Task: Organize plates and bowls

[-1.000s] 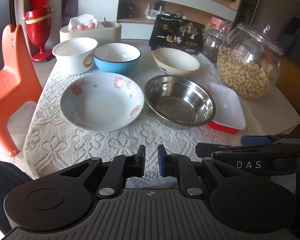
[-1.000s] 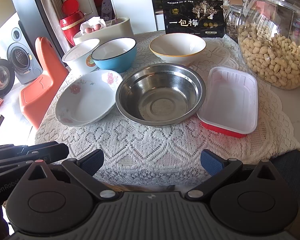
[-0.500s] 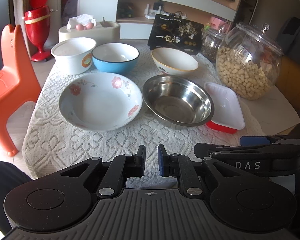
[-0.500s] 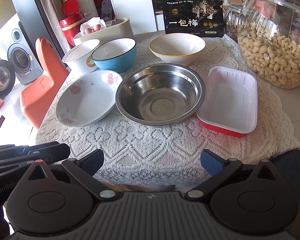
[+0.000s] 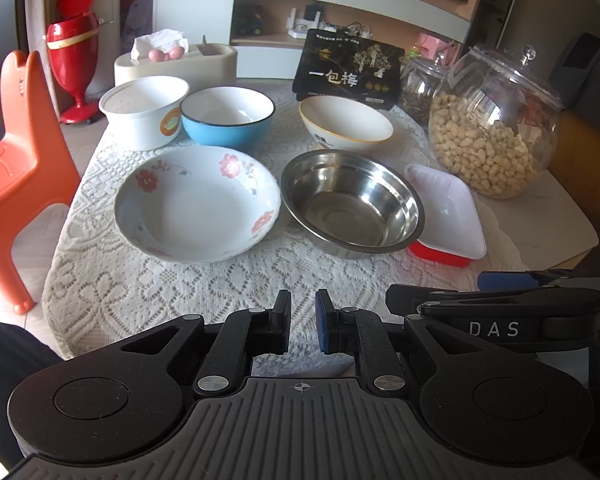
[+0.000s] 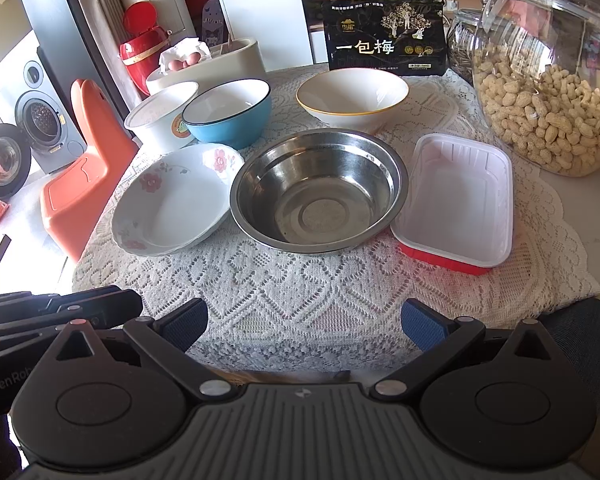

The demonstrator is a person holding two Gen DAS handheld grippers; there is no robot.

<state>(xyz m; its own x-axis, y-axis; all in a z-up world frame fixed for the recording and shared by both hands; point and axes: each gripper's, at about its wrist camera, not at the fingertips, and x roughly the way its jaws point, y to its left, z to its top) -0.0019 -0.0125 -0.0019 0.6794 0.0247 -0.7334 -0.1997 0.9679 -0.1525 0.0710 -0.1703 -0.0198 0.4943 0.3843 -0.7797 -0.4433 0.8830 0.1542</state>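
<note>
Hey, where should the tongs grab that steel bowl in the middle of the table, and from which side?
Probably the near rim of the steel bowl, approached from the table's front edge. It sits upright and empty with a thin flared lip, so one finger can go inside and one outside. The flowered plate crowds its left side and the white tray its right. The right tongs are open and face it.

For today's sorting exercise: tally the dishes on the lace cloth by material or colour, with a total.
White dishes: 3 (tub, flowered plate, yellow-rimmed bowl)
Blue bowl: 1
Steel bowl: 1
White plastic tray: 1
Total: 6
</note>
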